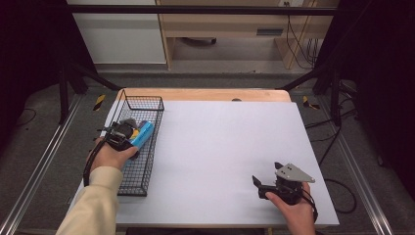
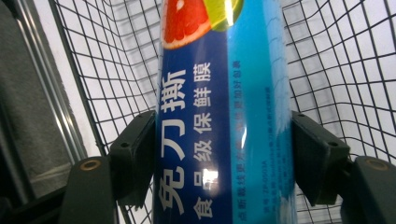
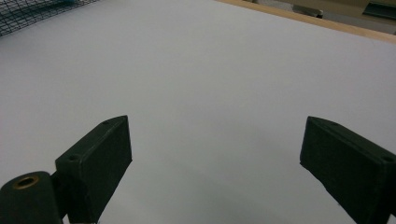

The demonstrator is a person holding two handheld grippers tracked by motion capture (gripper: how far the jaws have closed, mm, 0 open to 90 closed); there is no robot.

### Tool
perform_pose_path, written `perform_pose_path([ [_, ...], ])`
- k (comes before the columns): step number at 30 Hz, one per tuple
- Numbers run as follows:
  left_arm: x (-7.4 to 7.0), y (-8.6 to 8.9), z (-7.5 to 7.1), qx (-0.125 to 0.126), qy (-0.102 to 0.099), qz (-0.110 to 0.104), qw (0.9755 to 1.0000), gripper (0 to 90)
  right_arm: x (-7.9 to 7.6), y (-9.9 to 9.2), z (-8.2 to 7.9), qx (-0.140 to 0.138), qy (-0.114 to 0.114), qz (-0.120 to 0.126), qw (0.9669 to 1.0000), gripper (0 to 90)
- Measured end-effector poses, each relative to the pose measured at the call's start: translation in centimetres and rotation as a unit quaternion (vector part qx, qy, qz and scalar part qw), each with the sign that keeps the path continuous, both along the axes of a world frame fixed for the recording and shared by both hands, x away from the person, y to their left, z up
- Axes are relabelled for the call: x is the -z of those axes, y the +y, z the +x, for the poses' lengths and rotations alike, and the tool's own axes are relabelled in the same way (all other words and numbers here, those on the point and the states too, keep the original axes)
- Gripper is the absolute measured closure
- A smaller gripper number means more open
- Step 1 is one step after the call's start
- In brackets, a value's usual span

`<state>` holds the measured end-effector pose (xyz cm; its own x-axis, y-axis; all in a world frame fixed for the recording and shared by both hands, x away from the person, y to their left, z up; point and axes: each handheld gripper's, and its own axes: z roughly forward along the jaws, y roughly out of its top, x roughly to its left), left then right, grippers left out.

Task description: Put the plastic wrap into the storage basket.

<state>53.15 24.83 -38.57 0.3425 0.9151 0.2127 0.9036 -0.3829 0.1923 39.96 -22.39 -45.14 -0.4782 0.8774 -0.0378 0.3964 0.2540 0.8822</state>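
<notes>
Left gripper [image 1: 128,133] gripped a blue cling-film box [image 2: 224,121], its fingers [image 2: 135,156] pressed flat against both long sides. The box sat inside the black wire basket [image 1: 147,169], which stood along the left edge of the white worktop [image 1: 220,156]. In the left gripper view the basket mesh [image 2: 336,70] ran close beyond and to both sides of the fingers, so room there was tight; a metal rail showed further out past the left finger. The box stretched away from the fingers toward the far end of the basket.

Label text read 免刀撕 in large white characters, 保鲜膜 and 食品级 smaller beside it. A grapefruit slice and a lime picture sat at the far end of the box. Fine print along the light-blue side was too small to read.

Right gripper [image 1: 266,183] rested near the front right of the worktop, fingers [image 3: 93,163] spread wide with nothing between them. Ahead of those fingers lay bare white surface; the wooden worktop edge [image 3: 327,21] ran well beyond them, and a corner of the basket showed far off to their left. The grey three-cornered plate [image 1: 292,172] sat on top of the right gripper.
</notes>
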Motion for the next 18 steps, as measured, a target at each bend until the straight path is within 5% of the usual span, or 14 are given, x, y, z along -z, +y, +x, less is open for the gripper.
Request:
perform_pose_path([
  [12,-1.1,-0.2,-1.4,0.007,-0.072,-0.019,0.9972,21.5,0.0,0.0,0.0,-0.002,0.0,-0.001,1.0,9.2],
  [18,-2.0,-0.5,-2.7,0.017,-0.117,-0.035,0.9923,17.8,0.0,0.0,0.0,-0.001,0.001,-0.001,1.0,9.1],
])
